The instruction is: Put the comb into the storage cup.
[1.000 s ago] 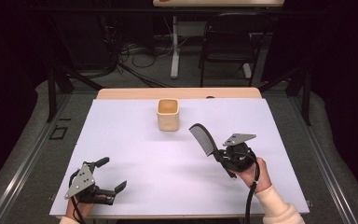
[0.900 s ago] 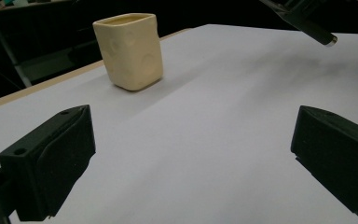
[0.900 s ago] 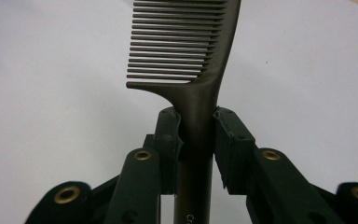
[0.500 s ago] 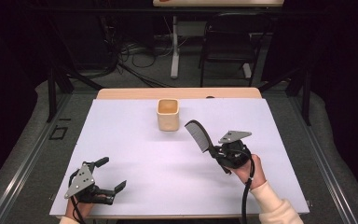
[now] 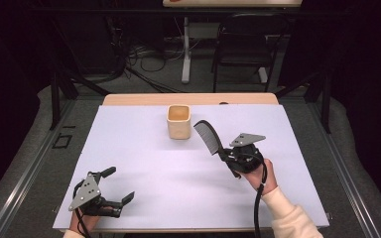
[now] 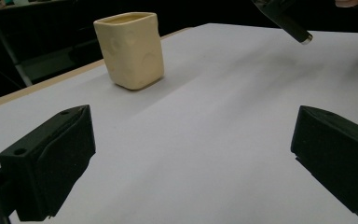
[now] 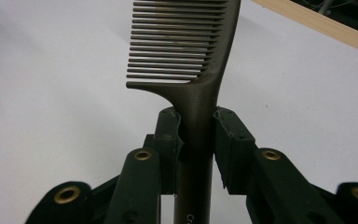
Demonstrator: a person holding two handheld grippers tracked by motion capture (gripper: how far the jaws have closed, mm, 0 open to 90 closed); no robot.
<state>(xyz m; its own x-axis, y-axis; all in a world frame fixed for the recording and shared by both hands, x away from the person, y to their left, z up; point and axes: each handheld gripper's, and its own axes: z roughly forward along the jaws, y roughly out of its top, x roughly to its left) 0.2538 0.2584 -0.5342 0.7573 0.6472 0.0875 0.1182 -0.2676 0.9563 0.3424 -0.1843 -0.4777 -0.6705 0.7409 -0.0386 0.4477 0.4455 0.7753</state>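
Observation:
A black comb (image 5: 208, 135) sticks up and to the left from my right gripper (image 5: 226, 156), right of the table's middle. In the right gripper view both pads are pressed on the handle of the comb (image 7: 186, 42) just below its teeth, so the right gripper (image 7: 197, 135) is shut on it. A cream square cup (image 5: 179, 121) stands upright just left of the comb's tip. My left gripper (image 5: 119, 185) rests near the front left corner, open with nothing between its fingers. The left gripper view has the cup (image 6: 130, 49) ahead of the left gripper (image 6: 193, 158), with the comb's handle end (image 6: 290, 25) at top right.
A white sheet (image 5: 144, 158) covers the wooden table, whose far edge (image 5: 188, 99) shows behind the cup. Beyond the table stand a dark chair (image 5: 243, 54) and a white desk leg (image 5: 185, 47) among floor cables.
My right gripper has carried the comb a little to the left and away from me, closer to the cup. The left gripper has stayed put.

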